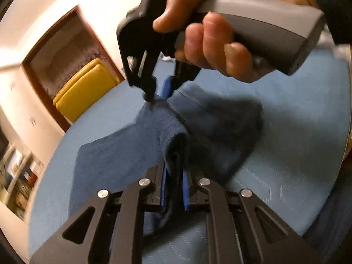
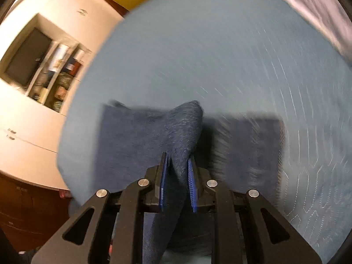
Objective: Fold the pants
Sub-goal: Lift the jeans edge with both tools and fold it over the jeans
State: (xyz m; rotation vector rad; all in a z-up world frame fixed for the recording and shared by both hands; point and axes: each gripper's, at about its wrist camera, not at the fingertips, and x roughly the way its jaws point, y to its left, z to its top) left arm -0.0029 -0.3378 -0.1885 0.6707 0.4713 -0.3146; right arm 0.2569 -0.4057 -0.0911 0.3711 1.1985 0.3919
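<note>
Dark blue pants (image 1: 136, 145) hang in a fold over a light blue bedspread (image 1: 286, 121). My left gripper (image 1: 173, 176) is shut on a bunched edge of the fabric between its blue pads. In the left wrist view a hand (image 1: 209, 44) holds my right gripper (image 1: 159, 92), which pinches the pants' far edge. The right wrist view shows the right gripper (image 2: 178, 169) shut on a raised ridge of the pants (image 2: 140, 140); the rest drapes down onto the bedspread (image 2: 220, 55). Both views are motion-blurred.
A yellow cushion (image 1: 85, 88) lies against a dark wooden frame (image 1: 35, 74) beyond the bed. White cabinets with an open shelf of items (image 2: 55, 77) stand to the left. A pale grey blanket (image 2: 314, 11) lies at the bed's far right.
</note>
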